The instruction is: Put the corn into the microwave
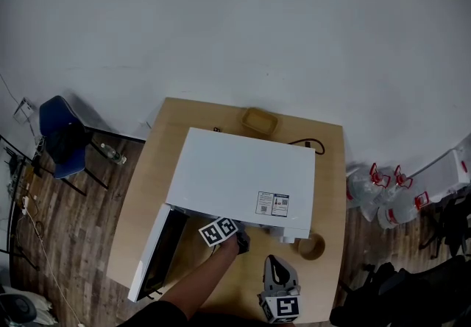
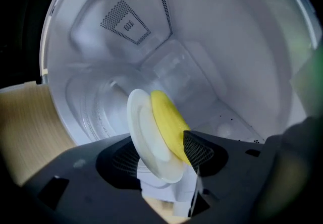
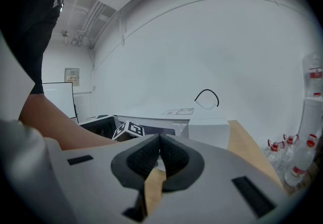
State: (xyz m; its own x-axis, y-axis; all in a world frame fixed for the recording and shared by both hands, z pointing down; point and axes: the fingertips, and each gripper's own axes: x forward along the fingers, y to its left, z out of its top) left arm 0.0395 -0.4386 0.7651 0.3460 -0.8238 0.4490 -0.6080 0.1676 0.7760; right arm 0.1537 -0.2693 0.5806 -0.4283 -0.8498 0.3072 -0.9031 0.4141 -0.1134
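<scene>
While left claw (image 2: pixel 160 155) sits spread around plate (image 2: pixel 145 132) of corn (image 2: pixel 166 117) inside microwave (image 2: pixel 227 41), I could snag it withdrawing; right claw (image 3: pixel 159 142) pressed together.

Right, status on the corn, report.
Left gripper open, inside the microwave. Corn on its plate between the parted jaws. Right gripper shut, empty, outside. Door open.
</scene>
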